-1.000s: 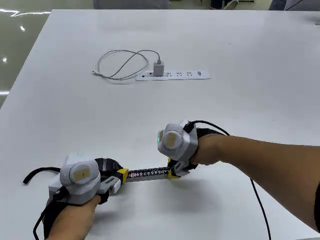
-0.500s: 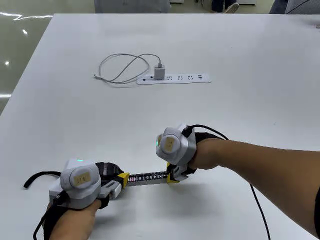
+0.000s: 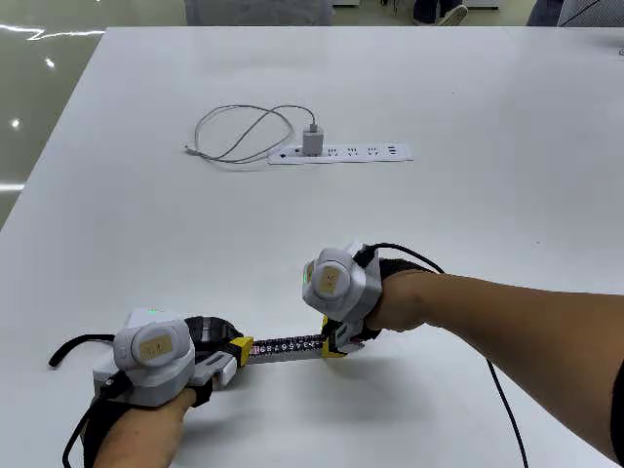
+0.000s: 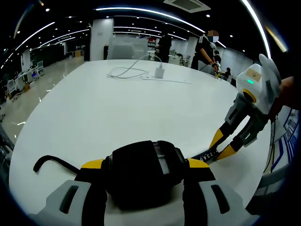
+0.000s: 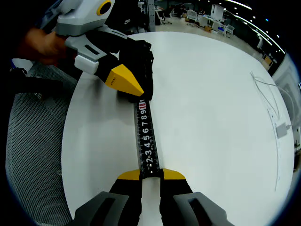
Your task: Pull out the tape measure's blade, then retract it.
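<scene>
Head view: near the counter's [image 3: 439,97] front left corner, the left hand-held gripper [image 3: 232,348] is clamping the black tape measure [image 3: 209,330] by its case. The blade [image 3: 285,344] is lying flat along the front edge, its long axis running left to right and its tip pointing right. The right hand-held gripper [image 3: 330,348] is pinching that tip and easing leftward. The exposed strip is getting shorter than a second ago, so retraction is probably under way.
</scene>
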The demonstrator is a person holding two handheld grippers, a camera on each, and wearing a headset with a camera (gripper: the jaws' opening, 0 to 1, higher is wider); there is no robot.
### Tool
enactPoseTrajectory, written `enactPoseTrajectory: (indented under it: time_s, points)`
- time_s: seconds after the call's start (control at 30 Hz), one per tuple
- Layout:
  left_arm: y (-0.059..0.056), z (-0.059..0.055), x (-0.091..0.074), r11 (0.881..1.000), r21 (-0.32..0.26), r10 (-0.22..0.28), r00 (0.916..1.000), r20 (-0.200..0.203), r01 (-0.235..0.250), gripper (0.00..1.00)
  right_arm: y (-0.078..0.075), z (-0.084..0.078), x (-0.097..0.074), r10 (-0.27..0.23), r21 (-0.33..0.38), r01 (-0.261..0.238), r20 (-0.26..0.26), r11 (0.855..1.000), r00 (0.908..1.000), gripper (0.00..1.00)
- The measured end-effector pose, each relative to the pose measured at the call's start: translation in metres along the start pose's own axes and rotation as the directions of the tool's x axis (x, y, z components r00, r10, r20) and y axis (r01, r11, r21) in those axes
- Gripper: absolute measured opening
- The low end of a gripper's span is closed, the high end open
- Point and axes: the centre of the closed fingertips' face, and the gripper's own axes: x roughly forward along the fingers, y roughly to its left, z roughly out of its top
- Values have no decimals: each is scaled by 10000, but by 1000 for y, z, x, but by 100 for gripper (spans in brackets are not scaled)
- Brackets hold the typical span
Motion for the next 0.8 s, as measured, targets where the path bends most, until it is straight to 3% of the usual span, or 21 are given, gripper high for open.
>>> enactPoseTrajectory:
  time_s: [0.8]
  points:
    - [1,0,-1,9998,-154,-82,10000,-34,82,62,1,15,6,-40,-135,45,341,9999,9994,10]
